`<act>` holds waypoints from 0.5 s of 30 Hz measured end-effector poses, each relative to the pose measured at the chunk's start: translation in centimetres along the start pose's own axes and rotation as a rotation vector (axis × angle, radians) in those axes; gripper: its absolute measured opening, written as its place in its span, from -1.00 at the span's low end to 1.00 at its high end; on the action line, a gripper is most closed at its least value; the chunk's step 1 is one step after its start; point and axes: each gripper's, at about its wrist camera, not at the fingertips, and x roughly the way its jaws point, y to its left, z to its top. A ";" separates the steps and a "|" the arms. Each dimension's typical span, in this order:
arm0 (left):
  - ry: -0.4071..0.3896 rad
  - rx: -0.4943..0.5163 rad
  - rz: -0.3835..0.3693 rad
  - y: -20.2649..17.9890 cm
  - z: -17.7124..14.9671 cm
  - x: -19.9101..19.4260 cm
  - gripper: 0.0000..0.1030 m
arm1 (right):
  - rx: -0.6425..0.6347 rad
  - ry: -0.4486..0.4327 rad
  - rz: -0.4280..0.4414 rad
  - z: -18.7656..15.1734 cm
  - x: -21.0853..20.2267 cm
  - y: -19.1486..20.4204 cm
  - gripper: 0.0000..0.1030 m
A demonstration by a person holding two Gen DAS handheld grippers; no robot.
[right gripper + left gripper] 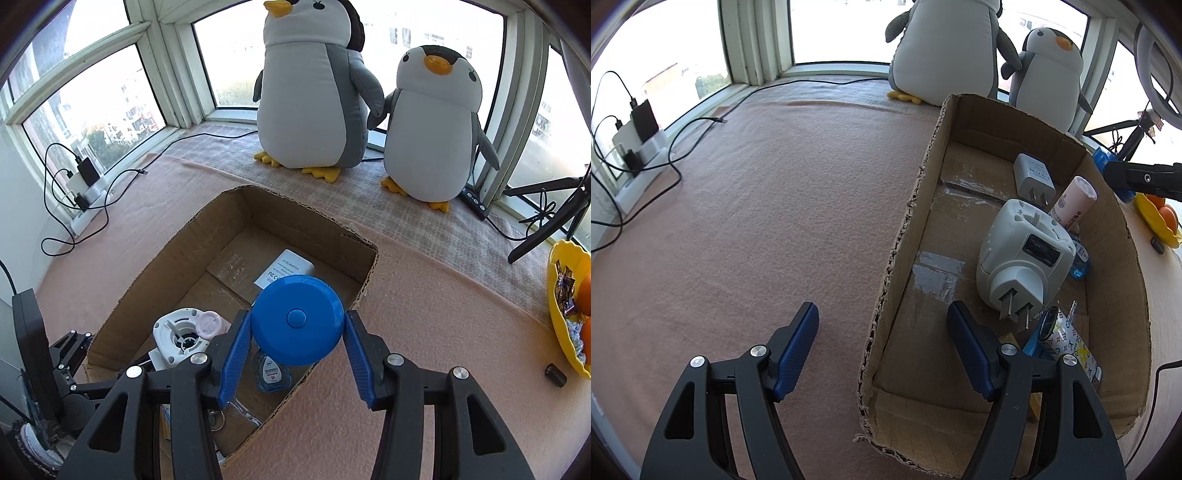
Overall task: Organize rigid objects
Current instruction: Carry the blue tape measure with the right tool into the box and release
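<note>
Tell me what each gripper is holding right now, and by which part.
The right gripper clamps a round blue plastic disc by its opposite side edges, above the brown cardboard box. The left gripper is open, holding nothing.

Blue round disc (pixel 297 319) with a center button, clamped between the right gripper's (pixel 295 350) blue fingers, held above the open cardboard box (pixel 236 206). Inside the box: white plug-in device (pixel 1023 254) lying prongs toward the camera, white charger (pixel 1032 177) flat at the far end, pink tube (pixel 1073 201) leaning, small clear blue bottle (pixel 272 371) lying flat.
</note>
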 end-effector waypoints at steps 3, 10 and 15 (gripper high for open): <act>0.000 0.000 0.000 0.0 0.0 0.0 0.43 | 0.004 0.014 0.006 0.1 0.6 0.0 -0.10; 0.000 0.000 0.000 0.0 0.0 0.0 0.43 | -0.023 0.020 -0.006 0.5 1.4 0.7 -0.10; 0.000 -0.001 -0.001 0.0 0.0 0.0 0.43 | -0.028 0.034 -0.005 0.5 2.1 0.9 -0.10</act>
